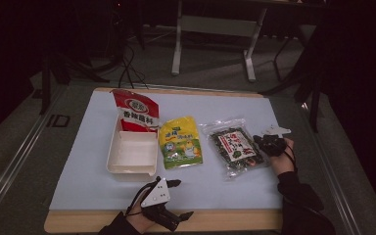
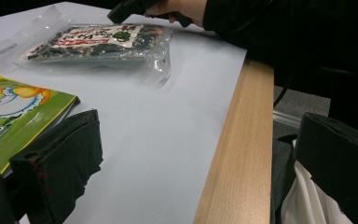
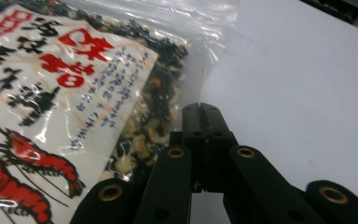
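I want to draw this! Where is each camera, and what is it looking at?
High view: above the table, looking forward and down; both forearms and claws come in from the bottom.
Left gripper view: rides on the left claw, looking across to the seaweed bag; its open jaws show.
Right gripper view: rides on the right claw, jaws shut at the bag's clear edge.
All three views share the seaweed bag.

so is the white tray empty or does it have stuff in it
Not quite empty: the white tray has a bare floor, but the red packet leans into its far end.
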`<action>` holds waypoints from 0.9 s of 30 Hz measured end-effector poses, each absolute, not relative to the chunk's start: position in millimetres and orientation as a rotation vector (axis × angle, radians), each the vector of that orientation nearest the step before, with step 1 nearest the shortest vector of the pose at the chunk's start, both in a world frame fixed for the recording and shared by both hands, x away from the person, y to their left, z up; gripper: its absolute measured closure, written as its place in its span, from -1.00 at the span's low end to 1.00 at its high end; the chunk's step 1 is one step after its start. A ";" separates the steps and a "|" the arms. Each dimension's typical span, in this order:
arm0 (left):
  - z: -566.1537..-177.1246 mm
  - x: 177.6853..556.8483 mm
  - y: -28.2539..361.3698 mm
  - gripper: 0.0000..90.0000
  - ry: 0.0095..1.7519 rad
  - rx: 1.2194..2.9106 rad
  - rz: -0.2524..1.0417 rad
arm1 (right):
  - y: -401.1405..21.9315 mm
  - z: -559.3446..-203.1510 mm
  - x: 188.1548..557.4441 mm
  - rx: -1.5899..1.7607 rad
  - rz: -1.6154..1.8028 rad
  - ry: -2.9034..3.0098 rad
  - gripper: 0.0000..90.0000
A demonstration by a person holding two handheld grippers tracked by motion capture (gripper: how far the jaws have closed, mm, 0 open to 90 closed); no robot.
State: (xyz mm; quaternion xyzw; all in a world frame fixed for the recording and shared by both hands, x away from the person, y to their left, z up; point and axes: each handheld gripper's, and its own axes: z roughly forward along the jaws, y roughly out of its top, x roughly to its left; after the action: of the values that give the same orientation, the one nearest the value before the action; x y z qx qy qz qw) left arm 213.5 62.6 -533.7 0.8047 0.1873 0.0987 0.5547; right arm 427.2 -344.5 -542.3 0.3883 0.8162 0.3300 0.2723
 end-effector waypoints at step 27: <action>-533.6 213.5 60.7 -0.95 0.437 1.903 0.227 | -319.4 -542.3 376.0 1.018 0.912 2.281 1.00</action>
State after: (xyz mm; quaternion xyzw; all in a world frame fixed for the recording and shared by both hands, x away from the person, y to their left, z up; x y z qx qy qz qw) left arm 213.5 60.7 -533.6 0.8056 0.1848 0.0959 0.5546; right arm 376.0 -319.4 -542.3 0.3716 0.8331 0.3329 0.2389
